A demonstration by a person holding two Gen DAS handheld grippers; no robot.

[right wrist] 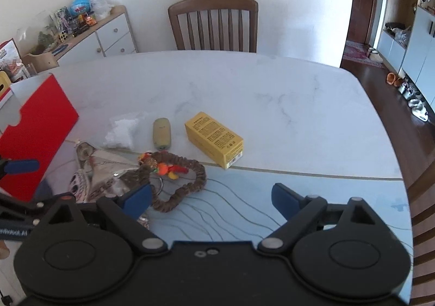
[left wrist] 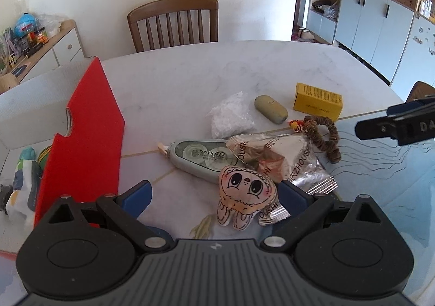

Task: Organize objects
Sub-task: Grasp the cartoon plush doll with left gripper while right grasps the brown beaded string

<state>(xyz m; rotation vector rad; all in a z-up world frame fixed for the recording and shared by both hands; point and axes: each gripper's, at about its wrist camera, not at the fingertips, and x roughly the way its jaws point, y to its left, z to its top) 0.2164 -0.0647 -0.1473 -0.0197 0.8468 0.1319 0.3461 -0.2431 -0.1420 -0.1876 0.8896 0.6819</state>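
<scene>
In the left wrist view, my left gripper (left wrist: 216,194) is open low over a pile on the table. A cartoon-faced plush charm (left wrist: 244,191) lies between its blue fingers, nearer the right one, untouched by the pads. Behind it are silver foil packets (left wrist: 272,153) and a grey correction tape (left wrist: 201,156). My right gripper (right wrist: 212,197) is open too. A brown scrunchie (right wrist: 179,186) with an orange charm (right wrist: 163,167) lies just inside its left finger (right wrist: 136,198). A yellow box (right wrist: 214,140), an olive oval case (right wrist: 161,133) and a crumpled clear bag (right wrist: 122,132) sit farther back.
An open red-and-white box (left wrist: 81,142) with several items inside stands at the left of the marble table (right wrist: 272,93). A blue mat with wavy lines (right wrist: 272,183) covers the near part. A wooden chair (right wrist: 214,23) stands at the far edge, and the table edge curves away on the right.
</scene>
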